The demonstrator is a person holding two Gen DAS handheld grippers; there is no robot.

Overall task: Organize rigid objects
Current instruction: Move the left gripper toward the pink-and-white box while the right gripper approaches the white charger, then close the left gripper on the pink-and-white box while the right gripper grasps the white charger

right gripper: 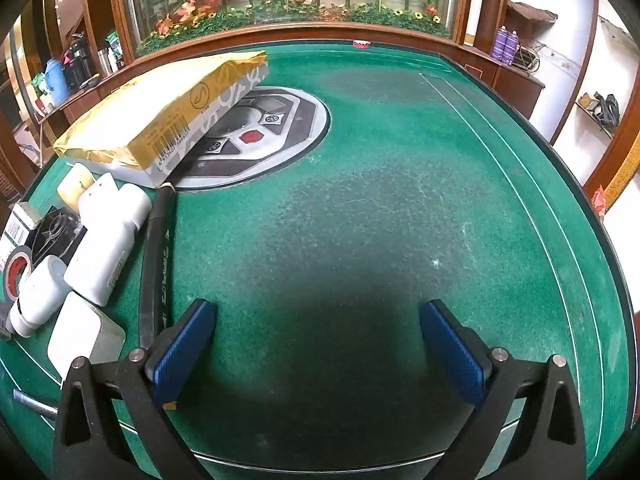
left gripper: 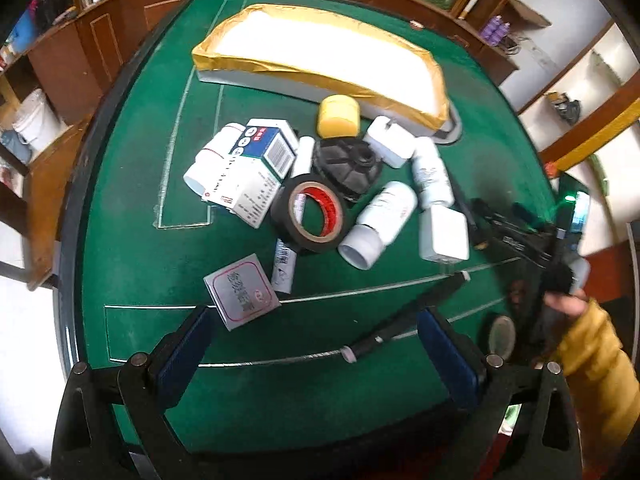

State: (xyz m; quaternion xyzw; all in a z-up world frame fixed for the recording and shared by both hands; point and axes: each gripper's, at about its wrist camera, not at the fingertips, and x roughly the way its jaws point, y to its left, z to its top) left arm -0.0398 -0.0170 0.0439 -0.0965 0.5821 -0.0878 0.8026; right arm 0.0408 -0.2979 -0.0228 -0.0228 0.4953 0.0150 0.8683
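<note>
My left gripper [left gripper: 316, 344] hangs over the near edge of the green felt table [left gripper: 132, 248] with its blue-padded jaws spread wide and nothing between them. My right gripper [right gripper: 318, 340] is just as wide, empty, above bare felt toward the right side of the table. The clutter I am to sort lies in a heap in the middle, in front of a long white box wrapped in gold-yellow paper [left gripper: 320, 56] that sits toward the far edge. In the heap I can make out a roll of black tape with a red inner core [left gripper: 310, 214], a white and blue carton with a barcode [left gripper: 256, 168], a black ribbed plastic disc [left gripper: 348, 168], a yellow round jar [left gripper: 339, 117], several white plastic bottles lying on their sides, one of them [left gripper: 378, 224] just right of the tape, and a white square charger [left gripper: 443, 238]. A small silver-grey square packet with a red border [left gripper: 241, 296] lies nearest my left jaws, beside a black pen [left gripper: 404, 314] that crosses the painted lines. A hand in a mustard-yellow sleeve [left gripper: 600, 356] shows at the right edge of the left view.
</note>
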